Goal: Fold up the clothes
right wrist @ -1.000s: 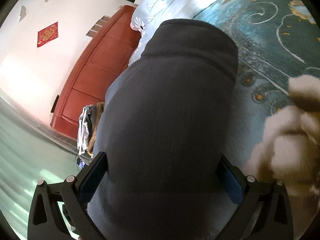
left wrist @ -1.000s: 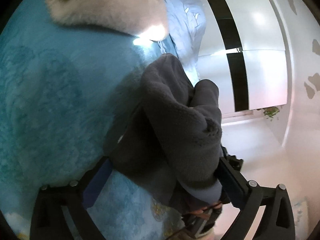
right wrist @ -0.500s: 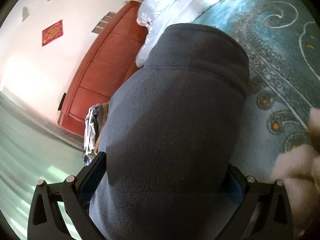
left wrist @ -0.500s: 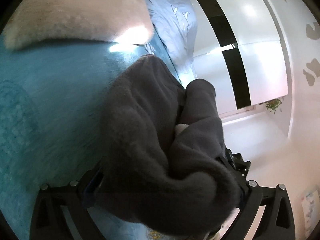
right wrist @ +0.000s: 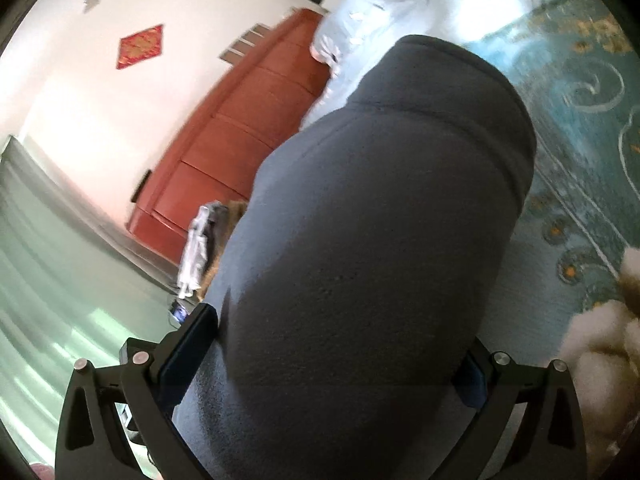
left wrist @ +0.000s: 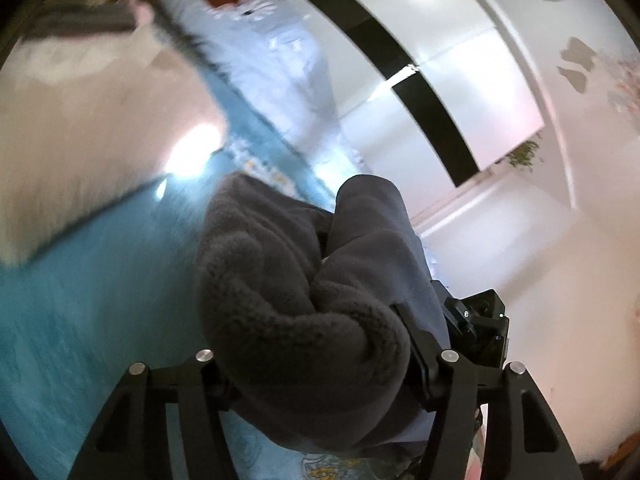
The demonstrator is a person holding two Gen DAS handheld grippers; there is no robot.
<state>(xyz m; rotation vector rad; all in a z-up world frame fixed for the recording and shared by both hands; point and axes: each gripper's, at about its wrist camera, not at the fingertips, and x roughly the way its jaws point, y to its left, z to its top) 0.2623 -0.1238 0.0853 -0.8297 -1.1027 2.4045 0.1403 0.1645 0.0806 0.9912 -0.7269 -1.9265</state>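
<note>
Bunching between the closed-in fingers of both the left gripper (left wrist: 320, 364) and right gripper (right wrist: 336, 356), the thick dark-grey fleece garment (right wrist: 372, 240) extends forward, above the patterned teal bedspread (right wrist: 592, 160).

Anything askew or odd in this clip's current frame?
Only the dark grey fleece garment: it is bunched in thick rolls between the left tongs, not flat, while the right tongs hold a smoother span.

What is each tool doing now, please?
Left tool: closed on the grey fleece garment.
Right tool: closed on the same garment.
</note>
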